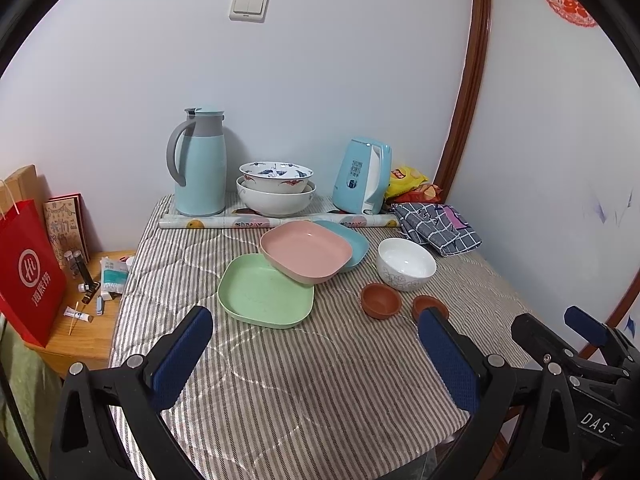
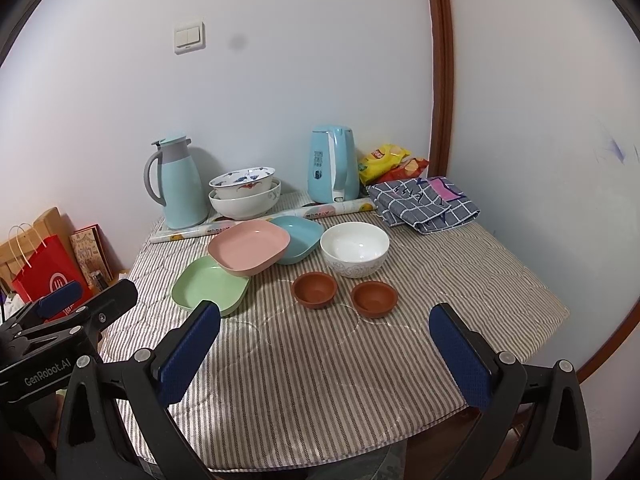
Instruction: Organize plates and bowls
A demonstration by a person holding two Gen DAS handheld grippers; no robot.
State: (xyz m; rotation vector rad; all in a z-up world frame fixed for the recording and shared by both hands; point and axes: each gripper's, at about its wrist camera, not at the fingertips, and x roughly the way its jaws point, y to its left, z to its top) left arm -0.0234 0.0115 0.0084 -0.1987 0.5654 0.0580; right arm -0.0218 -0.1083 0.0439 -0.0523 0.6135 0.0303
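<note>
On the striped table cloth (image 1: 280, 380) a pink plate (image 1: 306, 254) leans over a green plate (image 1: 266, 296) and a blue plate (image 1: 352, 240). A white bowl (image 1: 406, 264) and two small brown bowls (image 1: 380, 300) (image 1: 424, 306) sit to the right. Two patterned bowls (image 1: 276, 194) are stacked at the back. The same pink plate (image 2: 248, 248), green plate (image 2: 206, 286), white bowl (image 2: 354, 248) and brown bowls (image 2: 314, 290) (image 2: 374, 298) show in the right wrist view. My left gripper (image 1: 316, 336) and right gripper (image 2: 326, 330) are open and empty above the near table edge.
A blue thermos jug (image 1: 200, 164), a blue kettle (image 1: 362, 176), snack bags (image 1: 408, 184), a folded checked cloth (image 1: 438, 226) and a paper roll (image 1: 276, 222) stand at the back. A red bag (image 1: 28, 276) and small items sit on a side table (image 1: 86, 336) at the left.
</note>
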